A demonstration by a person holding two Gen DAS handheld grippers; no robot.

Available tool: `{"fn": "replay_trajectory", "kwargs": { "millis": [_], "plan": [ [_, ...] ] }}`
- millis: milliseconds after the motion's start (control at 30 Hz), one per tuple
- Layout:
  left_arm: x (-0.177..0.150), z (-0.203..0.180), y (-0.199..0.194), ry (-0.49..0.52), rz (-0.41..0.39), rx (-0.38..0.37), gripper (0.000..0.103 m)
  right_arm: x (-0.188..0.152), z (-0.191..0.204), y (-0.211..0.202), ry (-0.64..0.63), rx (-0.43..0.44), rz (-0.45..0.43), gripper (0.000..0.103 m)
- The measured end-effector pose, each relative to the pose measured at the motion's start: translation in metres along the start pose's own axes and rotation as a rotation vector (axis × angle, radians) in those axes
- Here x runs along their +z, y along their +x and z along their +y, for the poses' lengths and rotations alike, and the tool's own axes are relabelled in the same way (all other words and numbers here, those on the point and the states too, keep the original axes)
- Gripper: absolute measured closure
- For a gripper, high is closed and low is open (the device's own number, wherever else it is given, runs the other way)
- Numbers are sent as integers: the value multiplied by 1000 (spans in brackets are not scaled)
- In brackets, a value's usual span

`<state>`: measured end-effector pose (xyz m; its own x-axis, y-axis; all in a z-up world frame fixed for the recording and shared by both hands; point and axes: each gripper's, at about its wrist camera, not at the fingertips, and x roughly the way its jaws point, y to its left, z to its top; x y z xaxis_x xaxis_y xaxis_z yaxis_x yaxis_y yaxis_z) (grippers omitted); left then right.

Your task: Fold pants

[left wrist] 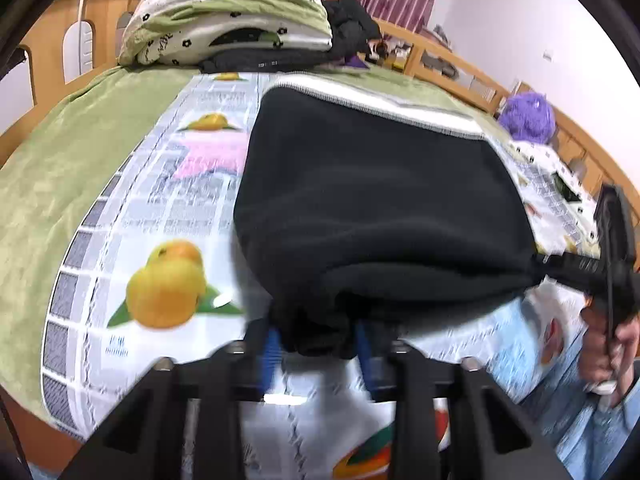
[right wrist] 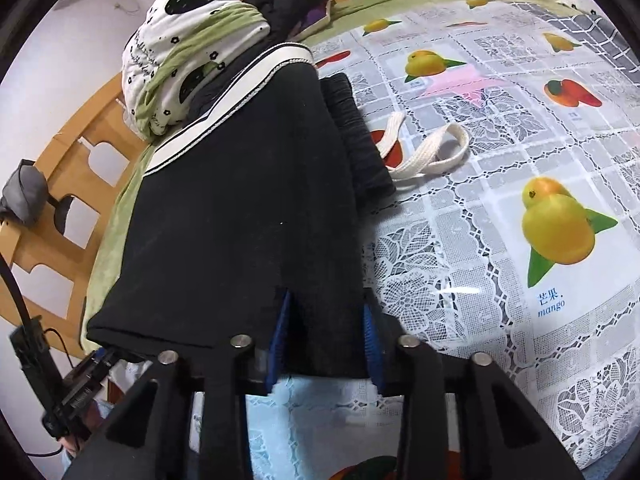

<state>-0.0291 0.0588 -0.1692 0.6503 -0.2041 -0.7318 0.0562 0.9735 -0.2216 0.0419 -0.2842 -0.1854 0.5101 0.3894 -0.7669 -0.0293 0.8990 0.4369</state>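
Observation:
Black pants [left wrist: 380, 200] with a white side stripe [left wrist: 400, 108] lie folded on a fruit-print lace tablecloth [left wrist: 168, 208]. My left gripper [left wrist: 316, 344] is shut on the near corner of the pants, lifting it. The other gripper [left wrist: 592, 268] shows at the right, holding the opposite corner. In the right wrist view my right gripper [right wrist: 326, 332] is shut on the near hem of the pants [right wrist: 240, 200]. The white drawstring [right wrist: 432, 152] trails from the waistband [right wrist: 356, 136] onto the cloth.
A folded green and white quilt [left wrist: 228, 20] and dark clothes [left wrist: 352, 28] are piled at the far end of the bed. A wooden rail [left wrist: 472, 76] runs along the far side, with a purple fluffy item [left wrist: 528, 116]. A wooden headboard [right wrist: 60, 208] stands left.

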Motion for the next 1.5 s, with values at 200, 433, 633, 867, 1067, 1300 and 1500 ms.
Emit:
{"fn": "replay_trajectory", "kwargs": {
  "millis": [200, 433, 633, 867, 1067, 1300, 1500],
  "plan": [
    [5, 10, -7, -15, -43, -47, 84, 7, 8, -28, -62, 29, -128, 88],
    [-11, 15, 17, -19, 76, -14, 83, 7, -1, -7, -24, -24, -39, 88],
    [-15, 18, 17, -25, 86, -18, 82, 5, 0, -15, -32, -18, -79, 88],
    [-21, 19, -7, -23, 156, -47, 69, 4, -6, -23, -26, -37, -63, 80],
    [-11, 16, -48, -22, 77, -78, 69, 7, 5, -56, -77, -25, -190, 80],
    [47, -5, -23, -41, 10, -88, 69, 13, 31, -34, -185, -40, -157, 81],
    [9, -5, 11, 24, 100, 6, 69, -2, 17, 2, -203, -164, -3, 88]
  ]
}}
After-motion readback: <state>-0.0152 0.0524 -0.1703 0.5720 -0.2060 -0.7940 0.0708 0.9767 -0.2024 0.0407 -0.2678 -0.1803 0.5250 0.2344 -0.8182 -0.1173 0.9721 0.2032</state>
